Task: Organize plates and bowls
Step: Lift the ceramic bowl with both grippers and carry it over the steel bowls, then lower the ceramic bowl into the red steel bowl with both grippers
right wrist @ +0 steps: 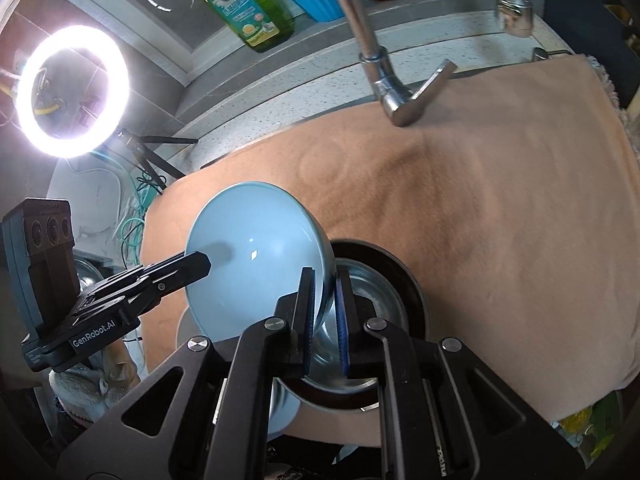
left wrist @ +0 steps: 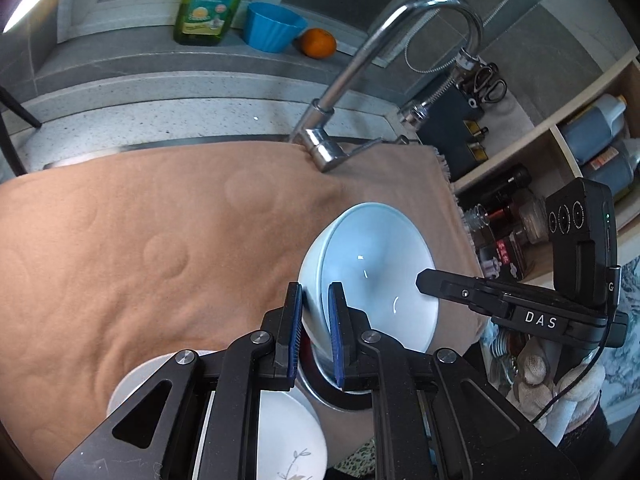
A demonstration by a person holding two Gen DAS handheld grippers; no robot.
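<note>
the pale blue bowl (left wrist: 376, 264) is held up off the tan cloth (left wrist: 140, 248), tilted steeply on edge, its open face turned toward the right gripper in the left wrist view and toward the left gripper in the right wrist view (right wrist: 256, 256). its rim plane stands closer to upright than to flat, and its foot cannot be seen in either view.

the left gripper (left wrist: 316, 312) points downward at a slant, its blue-padded jaws nearly together and pinching the bowl's rim on the side farthest from the tap. the right gripper (right wrist: 326, 304) points down at a similar slant, its jaws pinching the bowl's opposite rim edge. each gripper shows in the other's view as a black finger reaching the bowl's rim, with a camera block behind it.

just below the bowl, on the near side, a round metal dish (right wrist: 368, 300) with a dark rim sits on the cloth; the right gripper's frame covers much of it. in the left wrist view a white plate with a sprig pattern (left wrist: 288, 440) lies below the bowl, largely hidden by the gripper's arms, and its full outline cannot be made out.

beyond the bowl stands a chrome tap (left wrist: 320, 148) at the cloth's far edge, on a speckled surface (left wrist: 160, 120). further behind the bowl, on a ledge, are a green bottle (left wrist: 208, 4), cut off at the top, a blue cup (left wrist: 272, 26) and an orange (left wrist: 318, 43). a ring light (right wrist: 72, 92) glares to the bowl's upper left in the right wrist view.
</note>
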